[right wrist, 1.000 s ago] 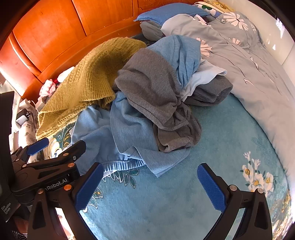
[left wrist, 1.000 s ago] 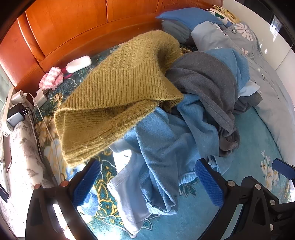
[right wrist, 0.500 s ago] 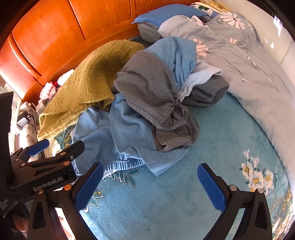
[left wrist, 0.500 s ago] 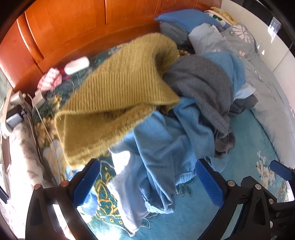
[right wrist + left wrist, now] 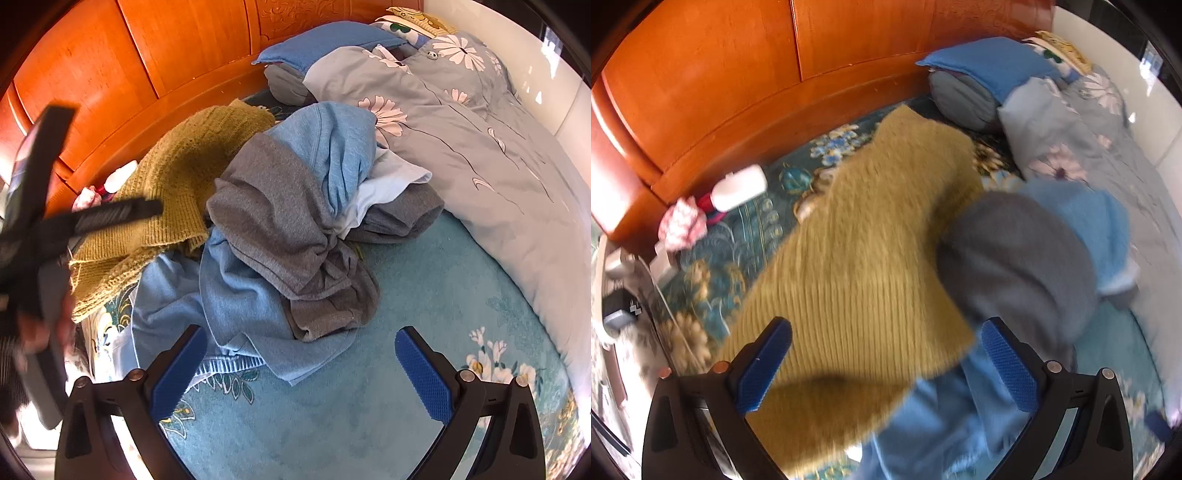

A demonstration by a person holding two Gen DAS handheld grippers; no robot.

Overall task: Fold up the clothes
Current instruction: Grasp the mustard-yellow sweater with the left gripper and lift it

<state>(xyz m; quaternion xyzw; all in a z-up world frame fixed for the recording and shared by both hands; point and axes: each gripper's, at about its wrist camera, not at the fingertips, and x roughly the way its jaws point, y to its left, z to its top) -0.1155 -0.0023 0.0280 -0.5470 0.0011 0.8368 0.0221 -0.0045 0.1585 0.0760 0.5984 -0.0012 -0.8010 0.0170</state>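
A pile of clothes lies on the bed. An olive knit sweater (image 5: 871, 266) is on its left side and also shows in the right wrist view (image 5: 173, 177). A grey garment (image 5: 280, 229) lies over a light blue sweatshirt (image 5: 236, 306). My left gripper (image 5: 886, 369) is open and empty, close above the olive sweater. It shows blurred in the right wrist view (image 5: 110, 216) over that sweater. My right gripper (image 5: 295, 373) is open and empty, above the teal sheet in front of the pile.
A wooden headboard (image 5: 166, 55) runs behind the pile. A grey floral duvet (image 5: 480, 129) and a blue pillow (image 5: 332, 40) lie to the right. A white bottle (image 5: 740, 186), a pink cloth (image 5: 681, 223) and chargers (image 5: 617, 306) sit at the left bed edge.
My left gripper has moved forward and to the left, over the olive sweater, and its view is blurred. My right gripper has barely moved. Both stay open.
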